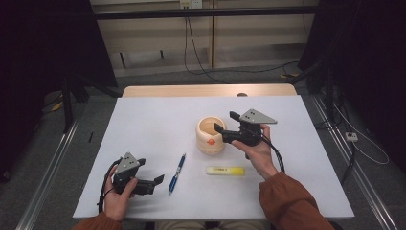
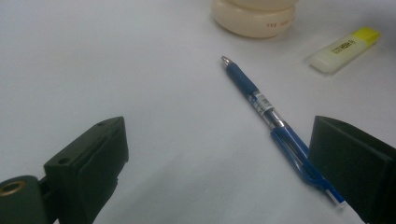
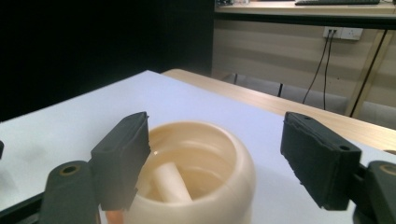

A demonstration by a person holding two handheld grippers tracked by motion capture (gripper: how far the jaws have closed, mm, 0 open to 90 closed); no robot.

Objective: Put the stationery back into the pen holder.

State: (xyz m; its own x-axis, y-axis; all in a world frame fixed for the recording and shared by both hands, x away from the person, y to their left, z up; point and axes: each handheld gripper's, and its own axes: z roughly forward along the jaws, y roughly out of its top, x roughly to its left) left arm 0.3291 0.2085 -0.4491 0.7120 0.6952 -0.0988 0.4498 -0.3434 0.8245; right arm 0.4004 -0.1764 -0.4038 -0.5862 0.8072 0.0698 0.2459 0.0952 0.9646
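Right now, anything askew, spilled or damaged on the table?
Nothing stands out. The cream holder cup stands upright with a pale stick-like item leaning inside it. The blue pen and yellow highlighter lie flat on the white table, apart from each other. No spill or visible damage.

Left gripper rests low, jaws apart; right gripper held raised, jaws wide.
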